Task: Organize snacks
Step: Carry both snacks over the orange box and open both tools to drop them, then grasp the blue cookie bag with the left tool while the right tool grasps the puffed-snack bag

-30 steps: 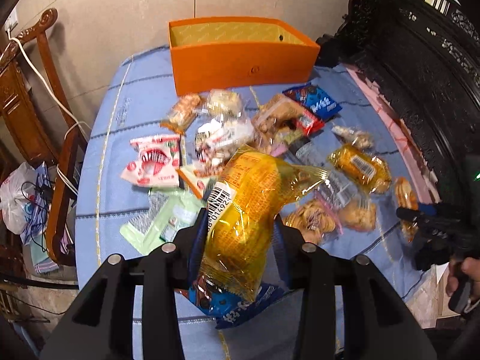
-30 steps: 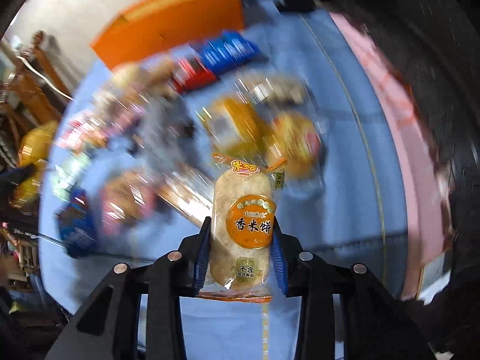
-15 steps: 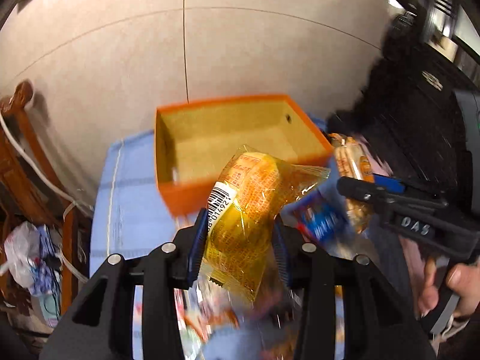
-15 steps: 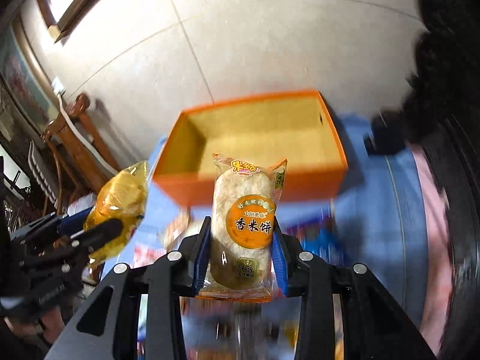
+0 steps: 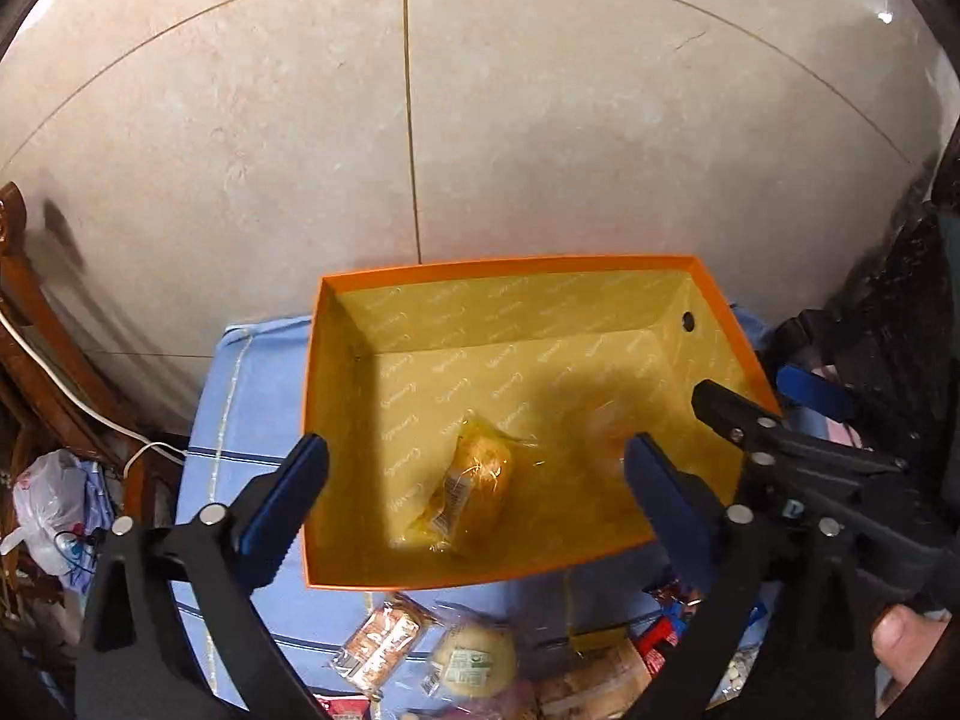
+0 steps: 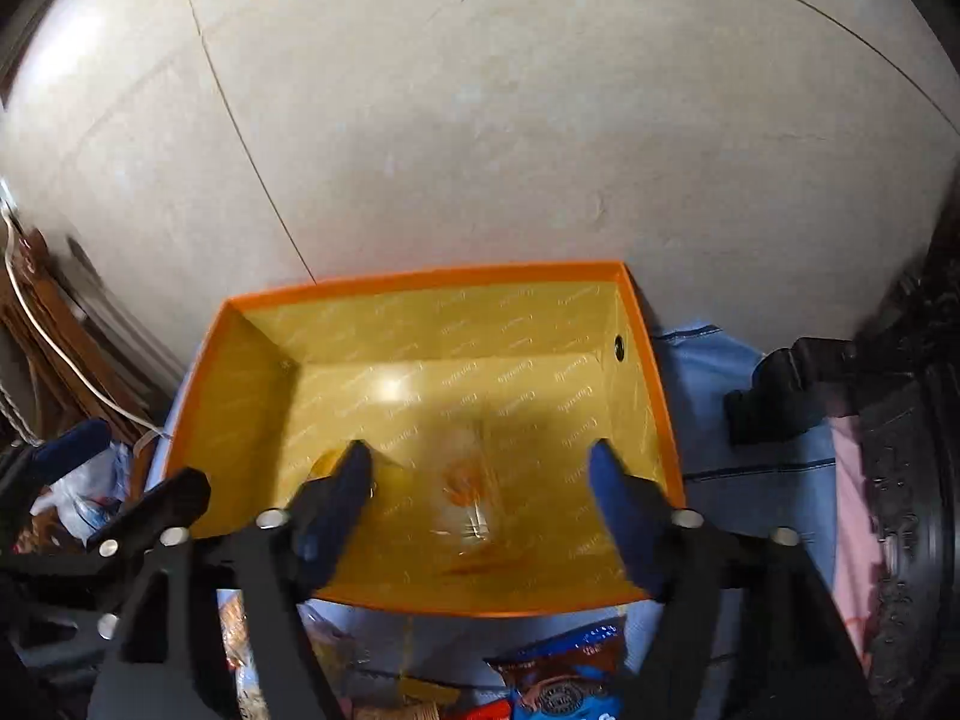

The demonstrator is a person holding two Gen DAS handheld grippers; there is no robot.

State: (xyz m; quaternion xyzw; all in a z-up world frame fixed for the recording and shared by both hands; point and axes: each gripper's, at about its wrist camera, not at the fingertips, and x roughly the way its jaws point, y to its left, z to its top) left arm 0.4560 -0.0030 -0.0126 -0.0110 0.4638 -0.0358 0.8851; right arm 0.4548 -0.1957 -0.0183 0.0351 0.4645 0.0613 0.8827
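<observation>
An orange box [image 5: 336, 587] with a yellow lining stands on the blue tablecloth against the wall; it also shows in the right wrist view [image 6: 420, 278]. A yellow snack packet [image 5: 474, 486] lies inside it. A blurred rice cracker packet [image 6: 465, 495] lies or falls in the box beside it, faint in the left wrist view [image 5: 603, 432]. My left gripper [image 5: 477, 474] is open and empty above the box's front. My right gripper [image 6: 480, 471] is open and empty over the box; it shows at the right of the left wrist view [image 5: 756, 426].
Several loose snack packets lie on the tablecloth [image 5: 252, 396] in front of the box, among them a round bun packet [image 5: 474, 660] and a blue packet [image 6: 570, 678]. A wooden chair [image 5: 36, 324] stands left. Dark carved furniture [image 6: 900, 420] stands right. The tiled wall is just behind.
Both grippers moved over the orange box and opened. The yellow packet left my left gripper and the rice cracker packet left my right gripper; both are now in the box.
</observation>
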